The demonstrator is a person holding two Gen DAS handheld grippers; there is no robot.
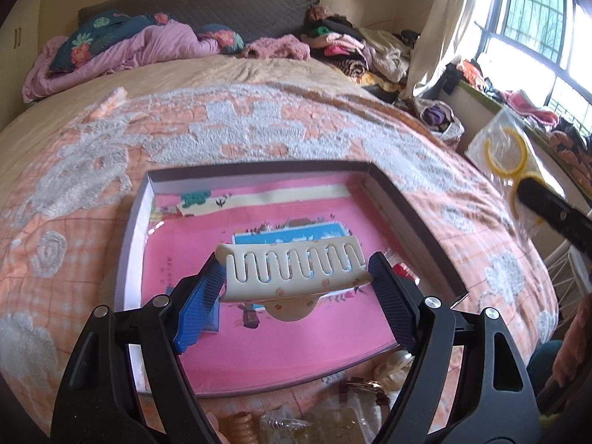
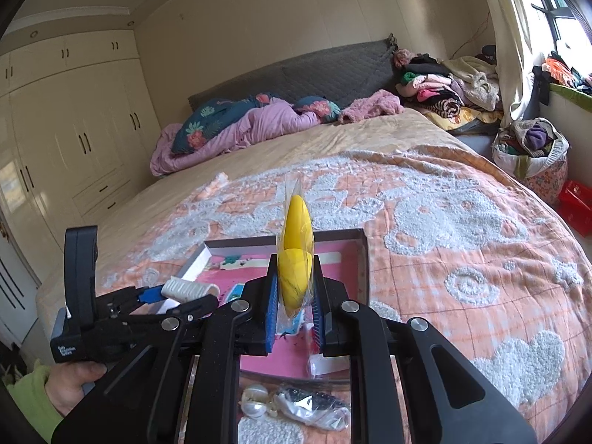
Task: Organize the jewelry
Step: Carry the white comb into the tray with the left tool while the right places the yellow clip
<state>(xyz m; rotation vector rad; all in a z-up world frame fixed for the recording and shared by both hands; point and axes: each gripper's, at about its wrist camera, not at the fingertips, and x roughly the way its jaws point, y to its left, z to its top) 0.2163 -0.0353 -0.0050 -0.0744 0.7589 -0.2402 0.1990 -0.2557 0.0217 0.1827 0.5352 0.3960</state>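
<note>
The left gripper (image 1: 296, 288) has its jaws clenched on a cream hair clip (image 1: 294, 272), pinned by its two ends between the blue pads (image 1: 199, 303), teeth facing up. It hangs above the shallow box (image 1: 414, 218) with the pink lining, over the half nearer the foot of the bed. The box lies on the orange and white blanket (image 1: 259, 129) spread across the bed (image 2: 355, 129).

The right gripper (image 2: 295, 309) grasps a clear packet of yellow hoops (image 2: 295, 255), held upright and edge-on between its pads, also over the near part of the box. In the left view the same packet (image 1: 505, 151) shows at the right, off the bed's side edge.

Near the foot edge of the bed, just outside the box, lie a pearl piece (image 2: 255, 399) and a crinkled clear bag (image 2: 314, 407).
</note>
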